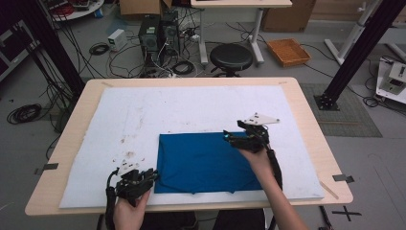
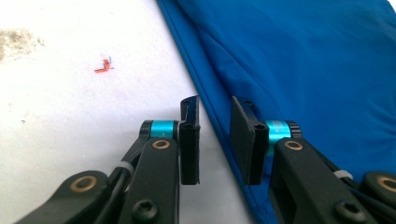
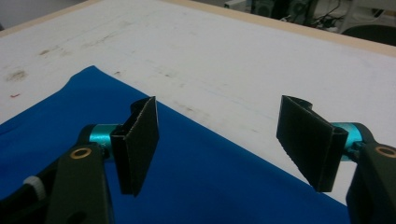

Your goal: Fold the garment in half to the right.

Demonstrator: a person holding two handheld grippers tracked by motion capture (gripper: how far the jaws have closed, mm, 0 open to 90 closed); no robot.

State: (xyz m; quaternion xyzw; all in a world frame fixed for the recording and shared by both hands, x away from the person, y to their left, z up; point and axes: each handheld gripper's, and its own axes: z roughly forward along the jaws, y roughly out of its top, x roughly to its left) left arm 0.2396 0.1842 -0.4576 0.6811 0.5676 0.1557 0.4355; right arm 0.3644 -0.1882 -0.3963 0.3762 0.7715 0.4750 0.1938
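The folded blue cloth (image 1: 203, 163) looked soft and smooth. The white sheet (image 1: 191, 108) on the pale wooden bench (image 1: 306, 124) looked matt and stained. The black tongs (image 2: 215, 140) looked dull.

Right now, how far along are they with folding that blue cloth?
The blue cloth already lies as a flat rectangle on the white mat, so some folding looks done. The left gripper straddles the cloth's edge, jaws narrowed but not pinching. The right gripper hovers wide open over the far edge. Another fold probably remains.

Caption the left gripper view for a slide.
Left gripper straddles the edge of the blue cloth on the white mat, jaws not gripping.
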